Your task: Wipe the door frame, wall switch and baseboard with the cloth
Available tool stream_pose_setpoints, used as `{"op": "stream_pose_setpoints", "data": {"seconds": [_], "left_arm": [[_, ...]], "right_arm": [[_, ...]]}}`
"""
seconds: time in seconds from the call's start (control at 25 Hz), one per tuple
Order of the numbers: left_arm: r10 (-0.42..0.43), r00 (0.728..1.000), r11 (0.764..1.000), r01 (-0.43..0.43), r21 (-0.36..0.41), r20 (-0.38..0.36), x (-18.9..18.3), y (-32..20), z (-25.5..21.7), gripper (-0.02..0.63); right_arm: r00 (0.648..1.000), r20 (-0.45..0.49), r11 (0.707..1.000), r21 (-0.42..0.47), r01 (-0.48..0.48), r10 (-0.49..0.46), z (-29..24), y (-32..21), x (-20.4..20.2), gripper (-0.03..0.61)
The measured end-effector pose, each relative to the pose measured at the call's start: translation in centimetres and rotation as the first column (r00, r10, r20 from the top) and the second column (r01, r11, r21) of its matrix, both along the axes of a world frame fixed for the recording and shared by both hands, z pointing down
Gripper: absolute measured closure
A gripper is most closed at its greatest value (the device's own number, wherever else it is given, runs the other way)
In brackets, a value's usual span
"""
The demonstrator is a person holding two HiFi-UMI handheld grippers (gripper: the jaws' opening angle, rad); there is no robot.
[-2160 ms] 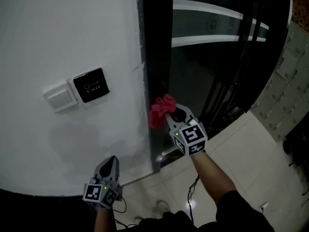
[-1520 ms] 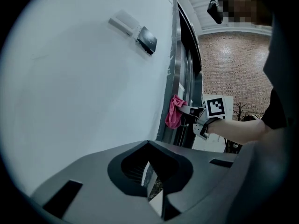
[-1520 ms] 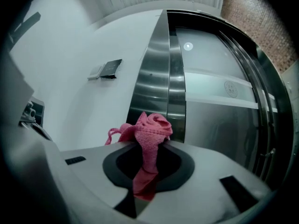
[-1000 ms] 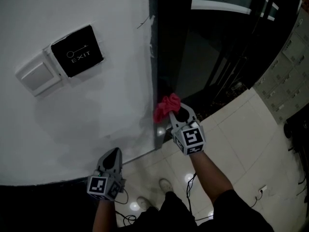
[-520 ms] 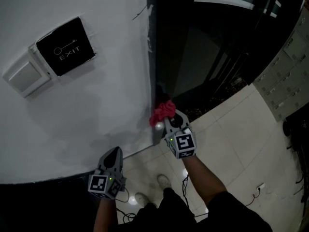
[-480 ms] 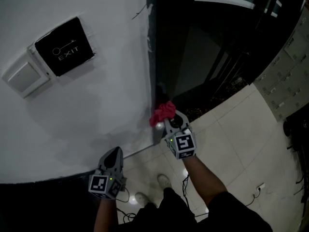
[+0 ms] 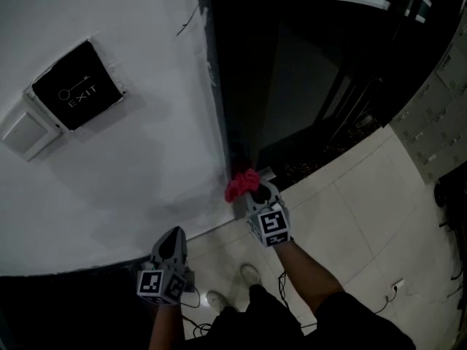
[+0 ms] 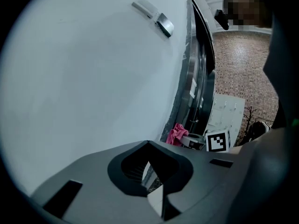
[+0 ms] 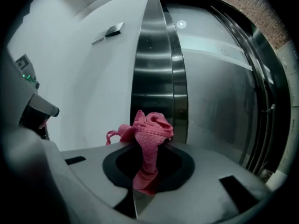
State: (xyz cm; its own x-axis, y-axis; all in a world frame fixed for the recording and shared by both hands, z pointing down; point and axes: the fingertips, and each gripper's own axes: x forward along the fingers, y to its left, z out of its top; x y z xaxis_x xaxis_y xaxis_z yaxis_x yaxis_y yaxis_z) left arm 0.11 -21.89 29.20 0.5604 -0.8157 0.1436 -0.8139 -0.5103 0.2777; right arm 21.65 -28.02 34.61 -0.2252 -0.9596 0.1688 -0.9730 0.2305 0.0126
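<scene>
Lower down the door frame (image 9: 152,69) now, right gripper (image 7: 257,192) jaws clamp the cloth (image 9: 149,129); left gripper (image 7: 171,235) jaws meet, empty.

The cloth (image 7: 241,185) is pink-red, centre of the head view. The right gripper (image 7: 257,191) and left gripper (image 7: 170,236) are grey with black-and-white square markers. White wall (image 7: 146,152), white switch (image 7: 24,135) at far left, black EXIT plate (image 7: 75,93) with white print, dark steel-grey door frame (image 9: 152,64), pale beige tiled floor (image 7: 365,224).

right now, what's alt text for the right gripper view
The right gripper is shut on a bunched pink cloth in front of a metal door frame. A white wall with a switch lies to the left, a glass door to the right.
</scene>
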Motion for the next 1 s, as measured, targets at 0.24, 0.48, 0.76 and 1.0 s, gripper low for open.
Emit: {"op": "stream_pose_setpoints", "data": {"seconds": [0.24,0.48,0.76,1.0], "left_arm": [[-0.078,0.996,0.997,0.077,-0.018,-0.035,-0.8,0.4,-0.1,0.62],[-0.136,0.989,0.991,0.136,-0.008,-0.05,-0.4,1.4,-0.9,0.62],[-0.101,0.994,0.994,0.102,0.041,-0.031,0.8,3.7,-3.1,0.62],[-0.091,0.996,0.984,0.09,0.151,0.003,-0.5,7.1,-7.1,0.62]], "right_arm": [[0.999,-0.006,0.994,-0.094,0.047,-0.048,3.3,-0.4,-0.3,0.526],[0.995,0.01,0.977,-0.186,0.101,-0.101,5.2,-0.5,-0.3,0.526],[0.994,-0.004,0.958,-0.269,0.103,-0.108,5.5,1.6,1.2,0.528],[0.996,-0.03,0.982,-0.172,0.073,-0.08,-1.1,4.9,3.0,0.528]]}}
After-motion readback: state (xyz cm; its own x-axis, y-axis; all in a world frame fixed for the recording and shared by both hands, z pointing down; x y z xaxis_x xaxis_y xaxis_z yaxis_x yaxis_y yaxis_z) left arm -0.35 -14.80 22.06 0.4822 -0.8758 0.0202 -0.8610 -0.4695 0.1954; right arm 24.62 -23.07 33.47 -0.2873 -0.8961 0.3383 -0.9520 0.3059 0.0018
